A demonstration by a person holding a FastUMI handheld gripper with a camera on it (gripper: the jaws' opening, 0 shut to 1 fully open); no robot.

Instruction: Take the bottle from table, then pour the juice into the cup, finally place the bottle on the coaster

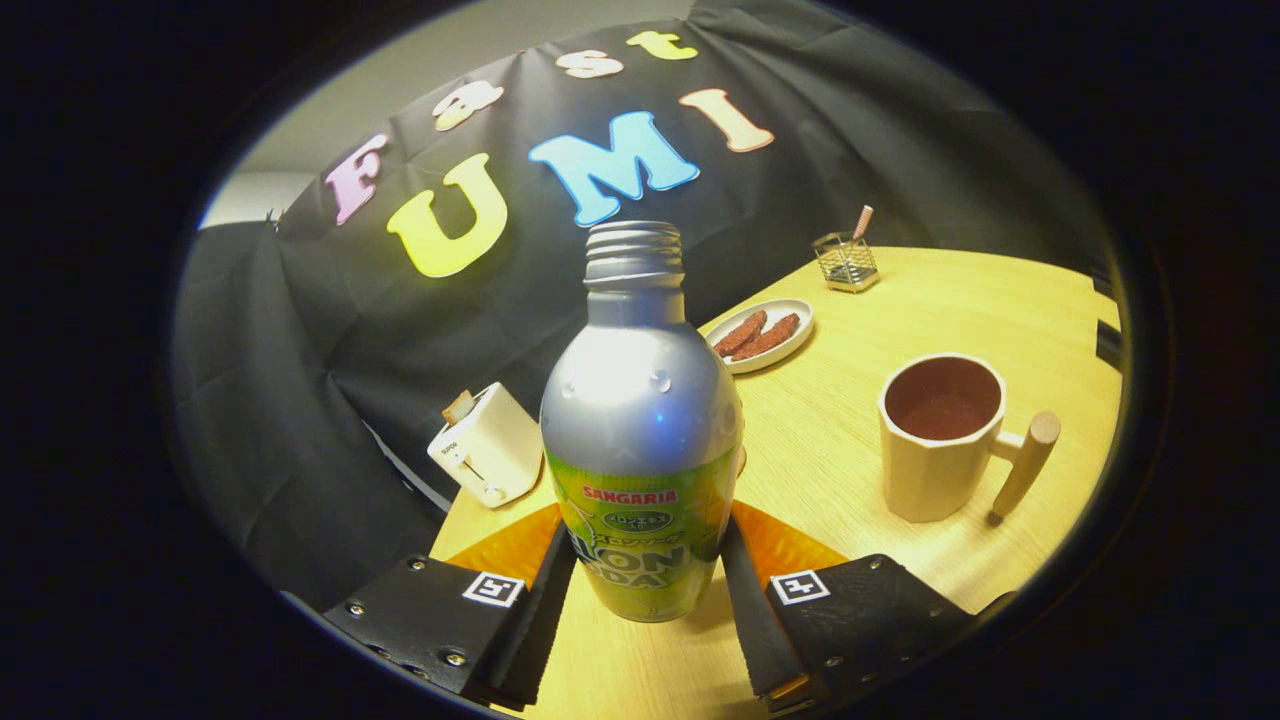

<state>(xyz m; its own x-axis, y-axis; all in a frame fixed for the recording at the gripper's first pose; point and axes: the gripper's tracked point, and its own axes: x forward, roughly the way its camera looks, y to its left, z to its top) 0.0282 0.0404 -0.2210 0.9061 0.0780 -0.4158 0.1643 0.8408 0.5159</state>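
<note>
1. Wooden table (900, 300): light top, carrying everything below. The view sits tilted, so the whole scene leans.

2. Aluminium drink bottle (640, 430): silver shoulder, green label, threaded neck with no cap on. You have it between your fingers, and the base appears lifted just clear of the table, though this is hard to confirm.

3. Gripper (645, 590): jaws drawn in to bottle width, one finger pressing each side of the label. Your grip reads as firm.

4. Cup (940, 435): cream faceted mug with a wooden peg handle, standing well apart from the bottle on its handle-free side. The inside looks dark; you cannot tell whether liquid is already in it.

5. Toaster (487, 445): small, cream, a slice showing in the slot, just beyond the bottle.

6. Plate (790, 315): oval, holding two brown sausages, beyond the bottle.

7. Wire holder (846, 262): at the far edge, one stick in it.

Progress: you appear to have the take done. The pour and the placing on a coaster are probably both left for you.
</note>
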